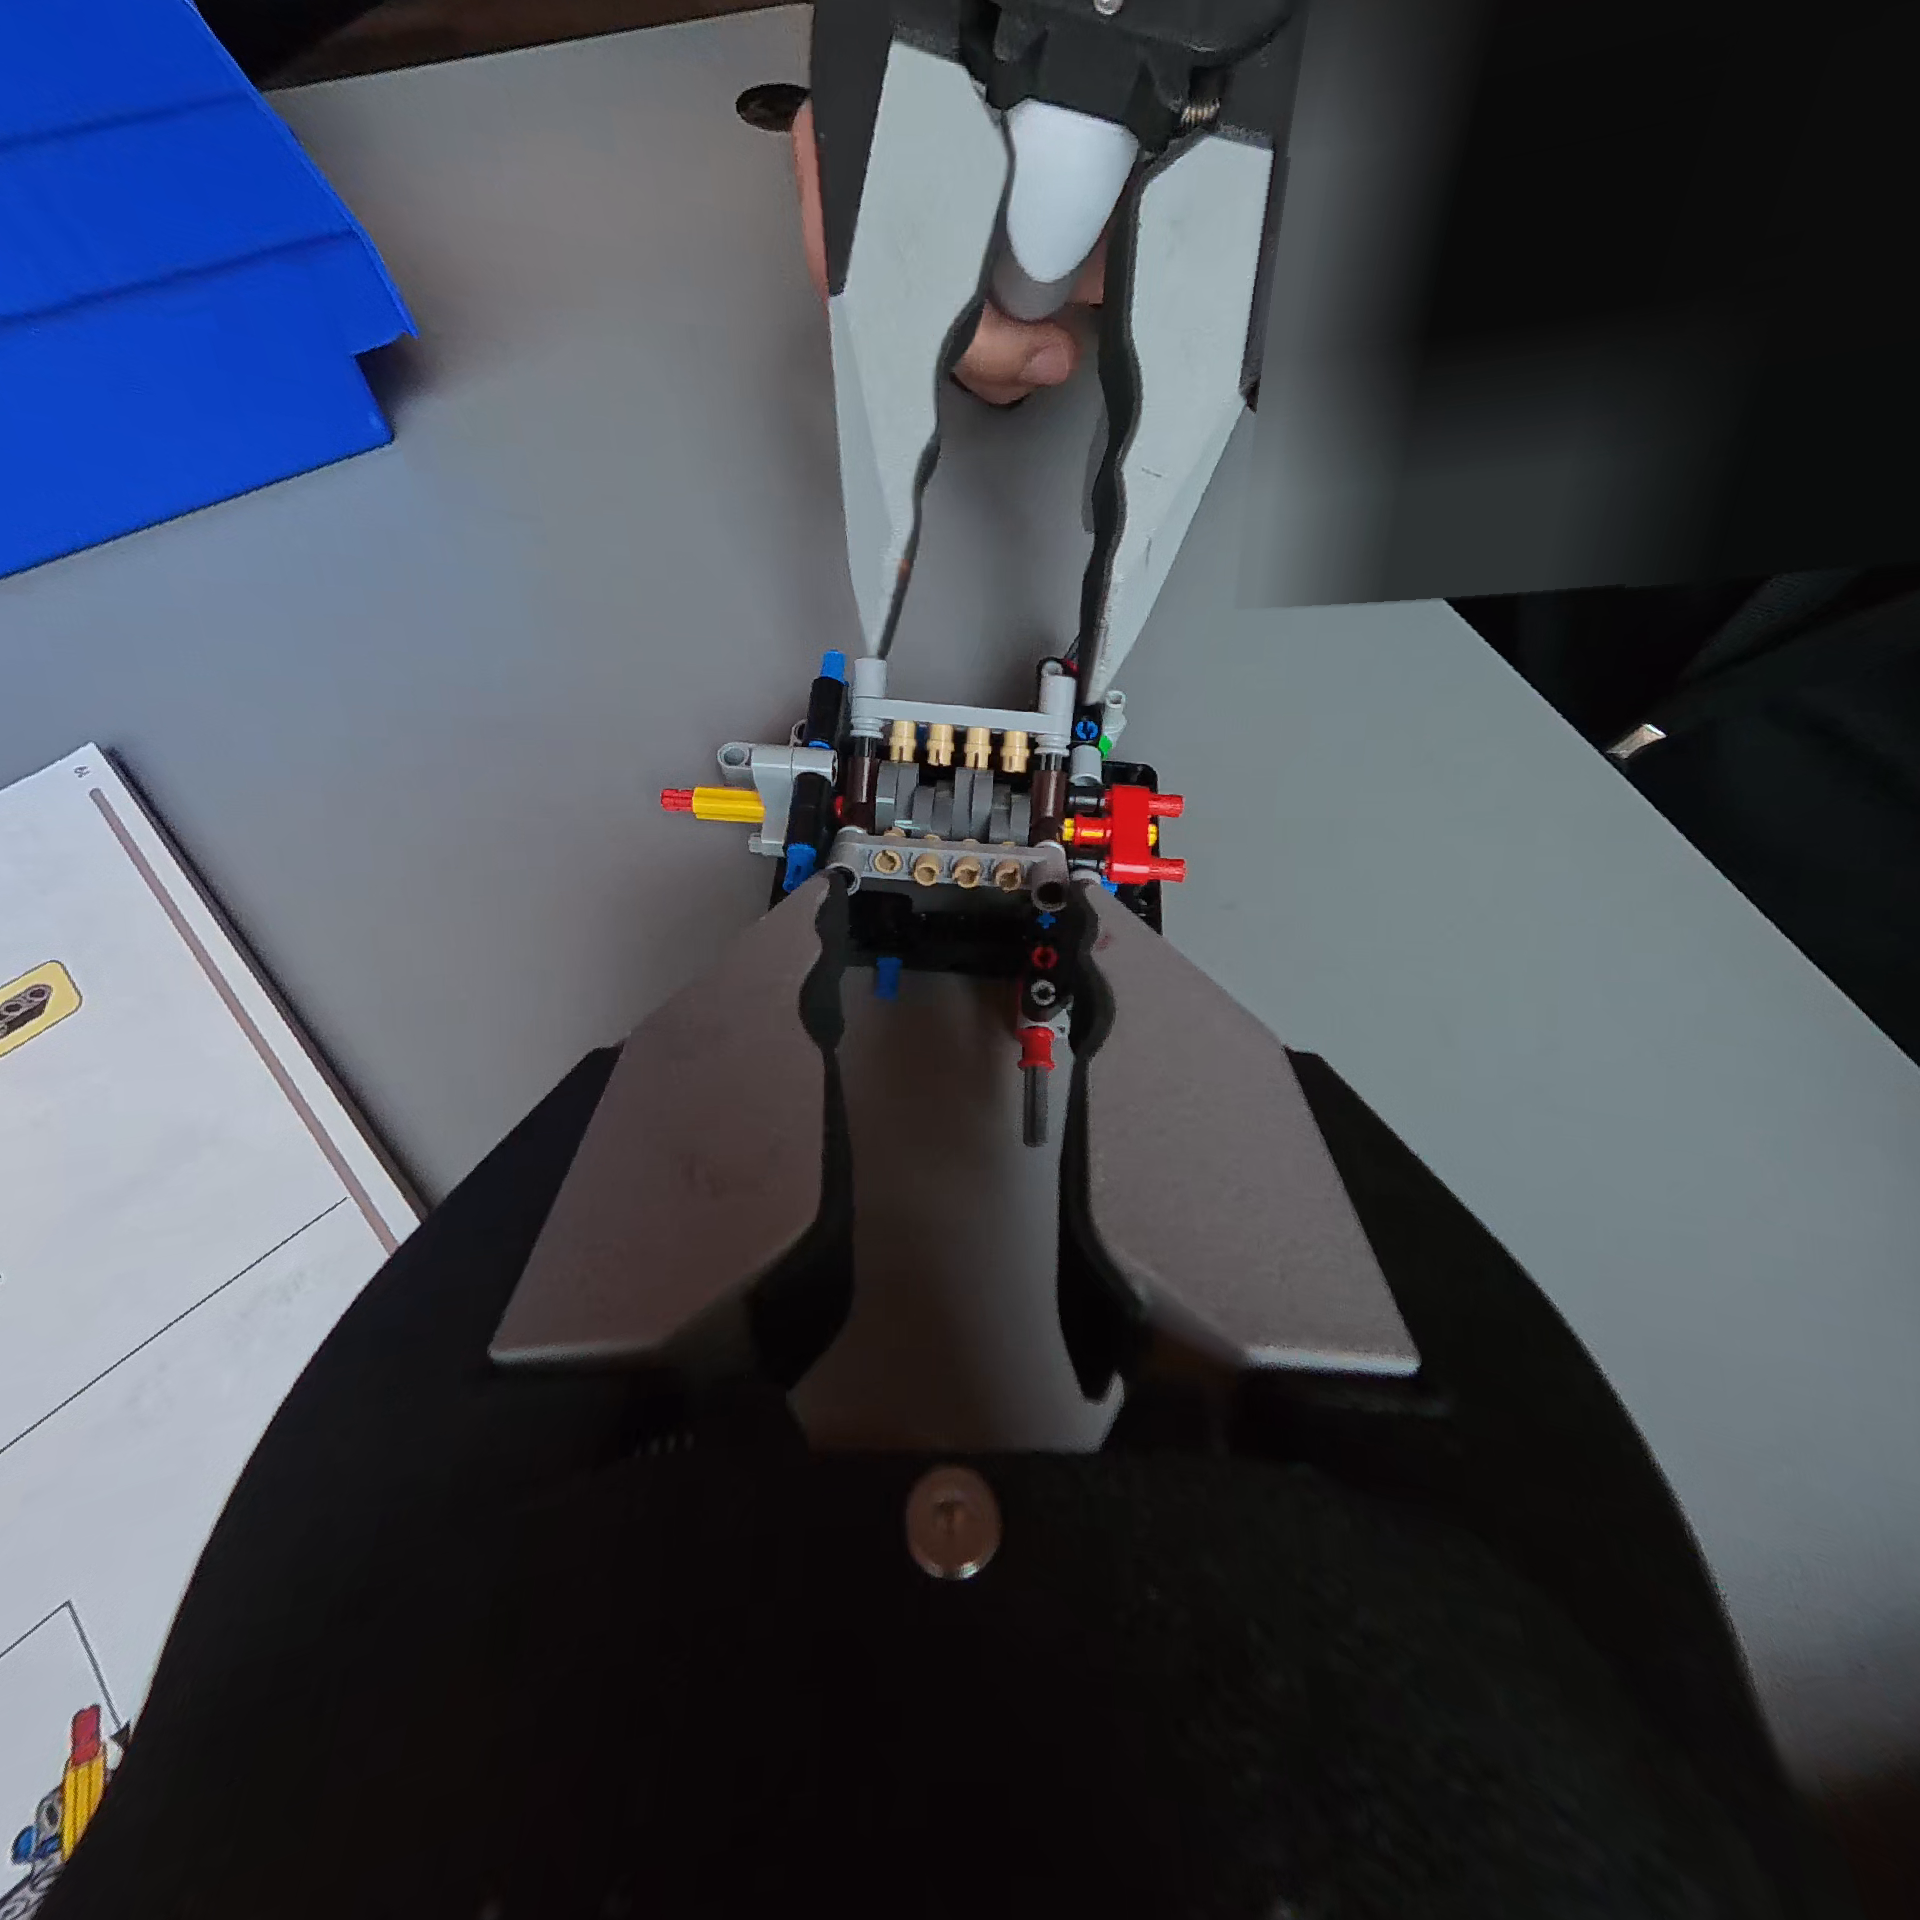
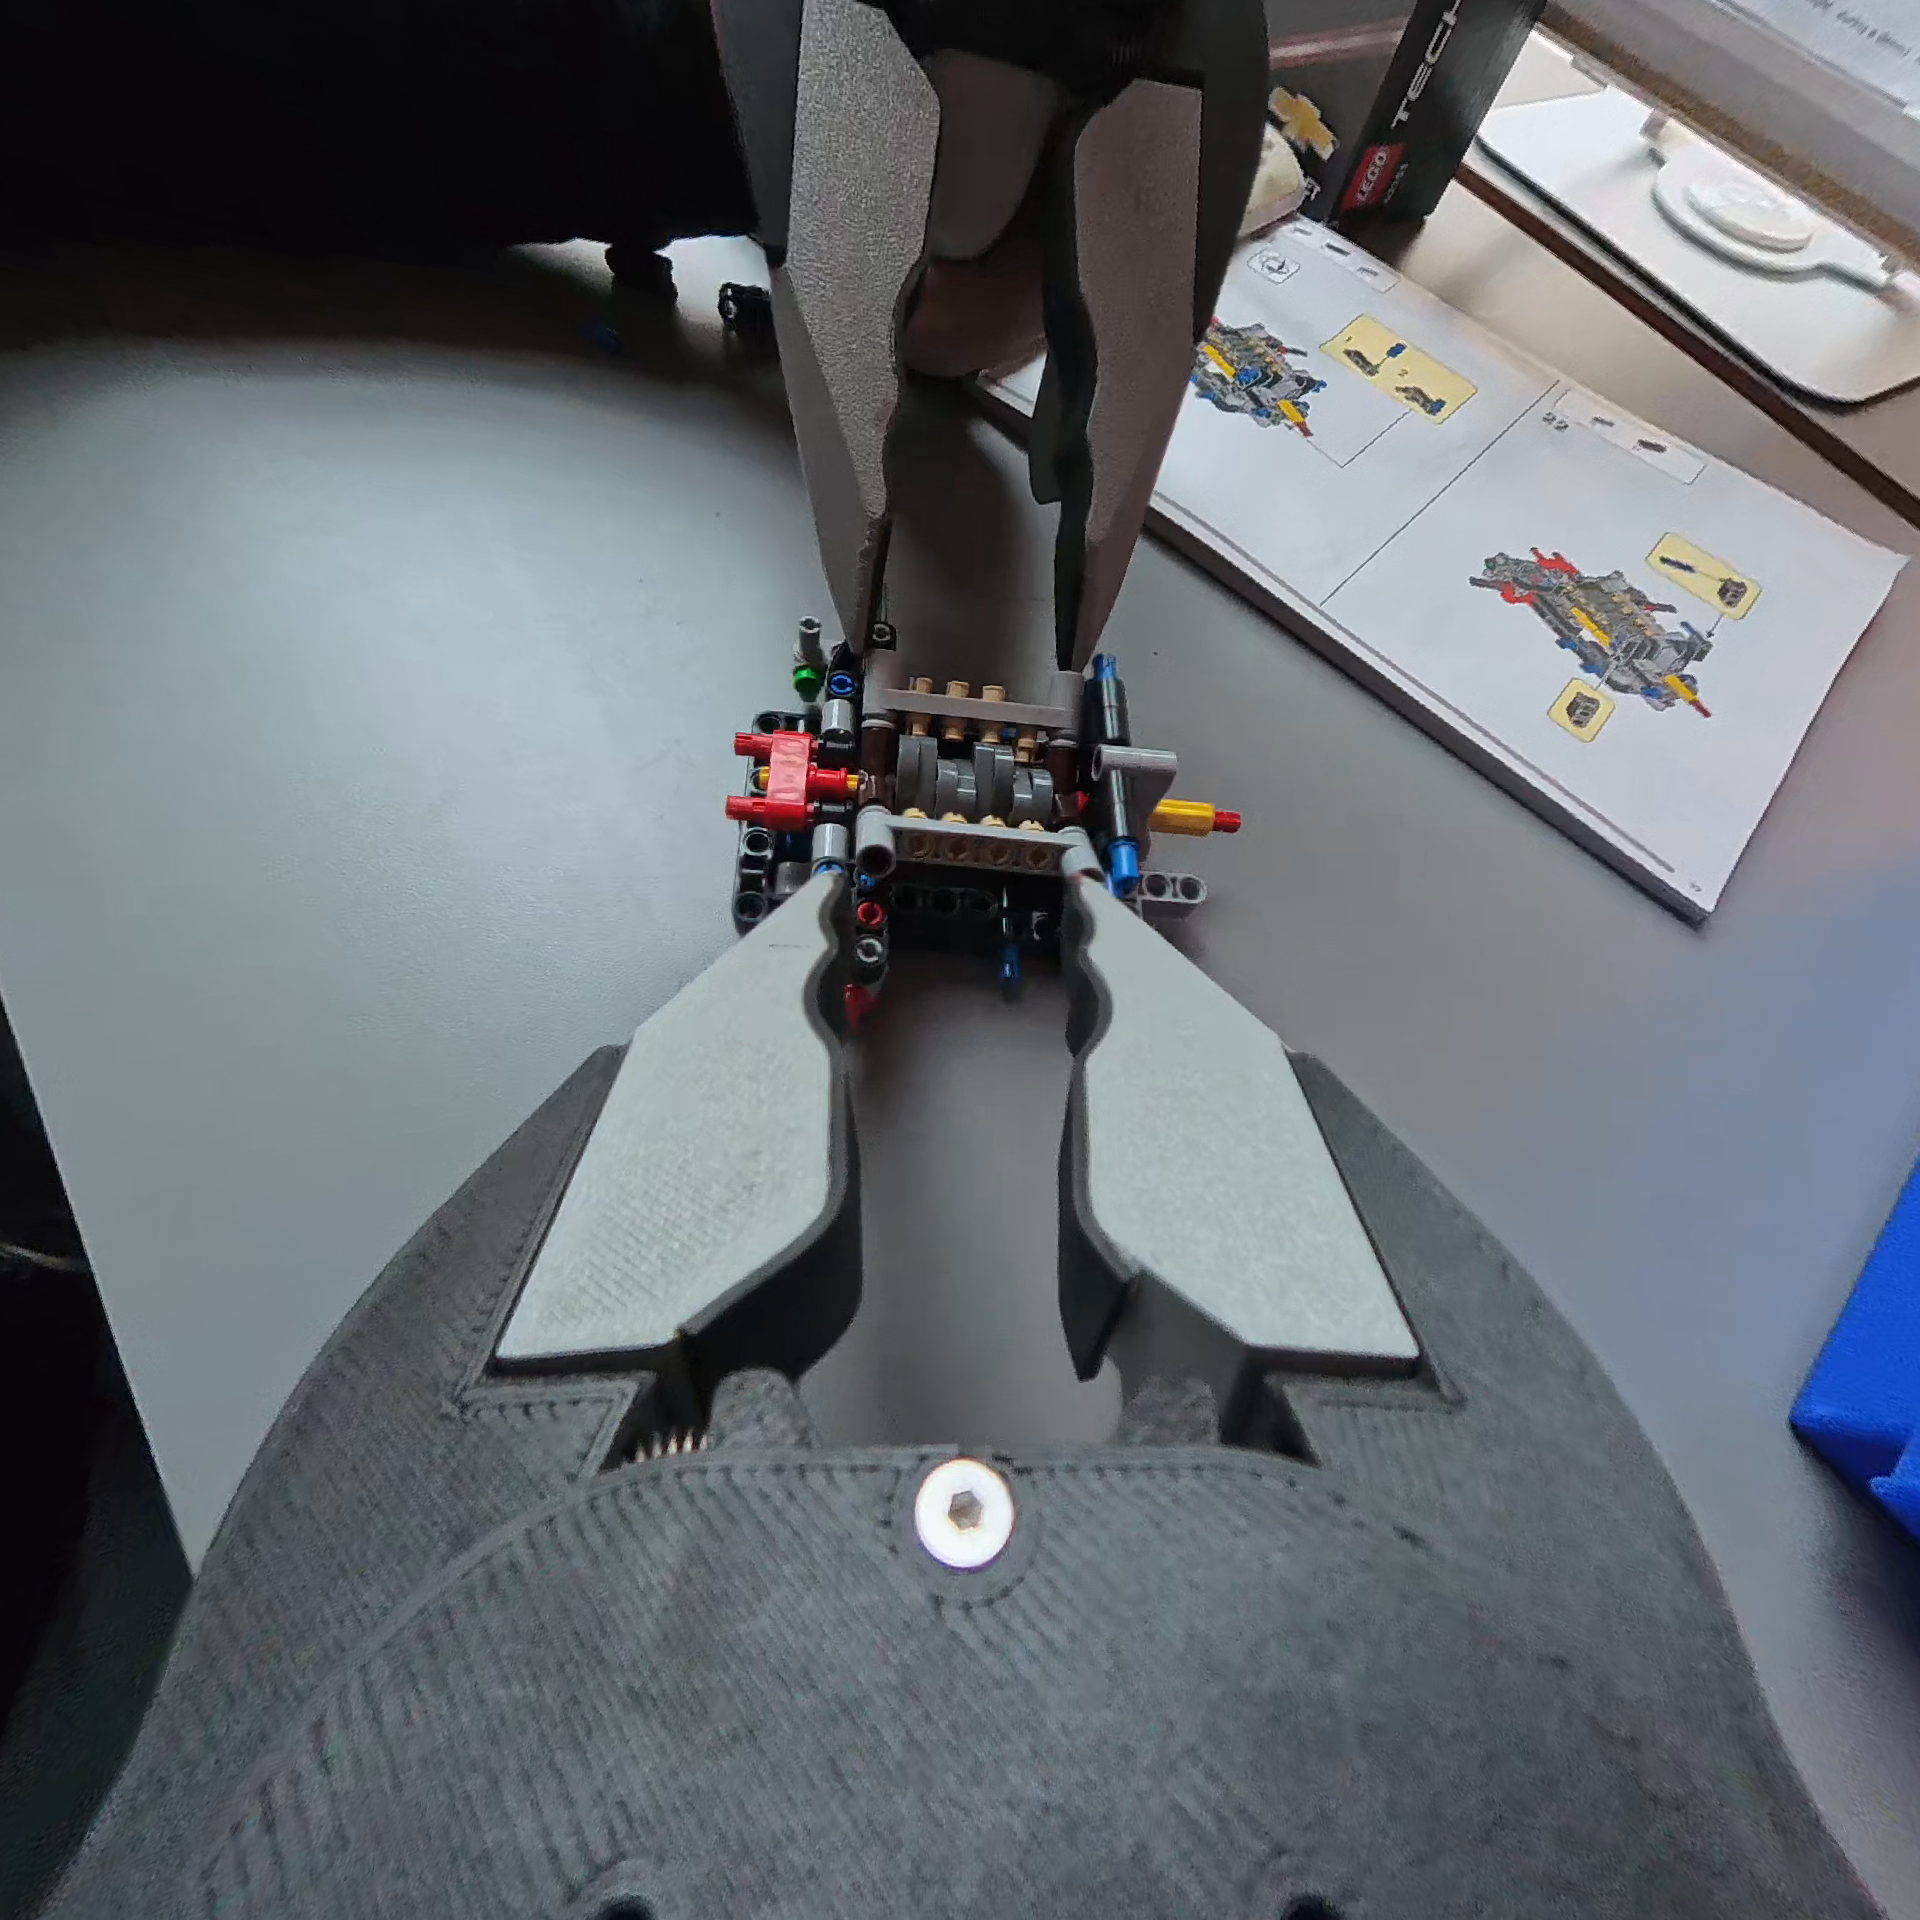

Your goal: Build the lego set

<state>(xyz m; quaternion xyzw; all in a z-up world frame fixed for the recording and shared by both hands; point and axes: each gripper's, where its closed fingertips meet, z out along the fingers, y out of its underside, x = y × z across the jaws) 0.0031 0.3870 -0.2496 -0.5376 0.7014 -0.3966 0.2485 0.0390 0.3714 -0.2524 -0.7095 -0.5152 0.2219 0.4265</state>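
Observation:
A small lego assembly (image 1: 956, 810) stands on the grey table: a dark grey crank row in the middle, a grey beam with tan pins along each long side, red parts at one end, a yellow axle at the other. My left gripper (image 1: 956, 888) is closed on the near grey beam (image 1: 951, 868), one fingertip at each end. My right gripper (image 1: 977, 675) reaches in from the opposite side and grips the far beam (image 1: 956, 717) the same way. In the right wrist view the assembly (image 2: 966, 779) shows mirrored, with my right gripper (image 2: 956, 888) on its near beam (image 2: 977, 842) and the left gripper (image 2: 966, 655) opposite.
An open instruction booklet (image 1: 156, 1143) (image 2: 1507, 520) lies beside the assembly. A blue bin (image 1: 177, 312) (image 2: 1870, 1382) stands at the table's side. A black lego box (image 2: 1423, 114) stands behind the booklet. Small loose black parts (image 2: 743, 301) lie farther back. The gap from one gripper's tips to the other's is roughly 5 centimetres.

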